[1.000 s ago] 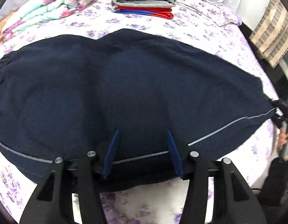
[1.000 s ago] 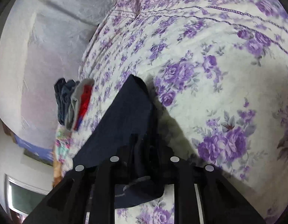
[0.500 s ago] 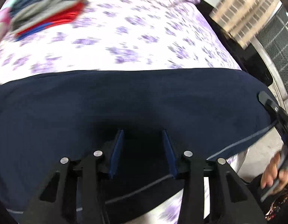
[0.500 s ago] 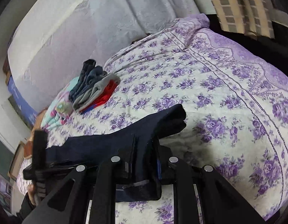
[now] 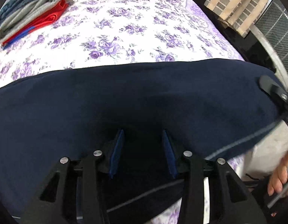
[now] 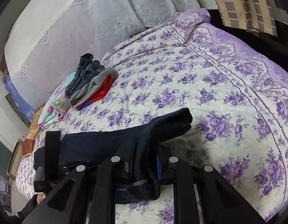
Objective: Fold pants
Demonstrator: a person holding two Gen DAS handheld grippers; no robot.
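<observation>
Left gripper (image 5: pixel 143 151) has slid along the pants (image 5: pixel 144 97) toward the cuff end since a second ago and narrowed; its blue pads flank dark fabric, contact uncertain. Right gripper (image 6: pixel 144 160) is clenched on the cuff, now raised. Pants span the bed's (image 5: pixel 125 28) near edge, lifted taut, ready for folding over.

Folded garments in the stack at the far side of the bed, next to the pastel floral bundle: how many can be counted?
4, though thinner layers may be hidden. From the top: dark blue denim, a second blue denim piece, grey fleece, and the red garment with blue trim against the purple floral bedspread.
</observation>
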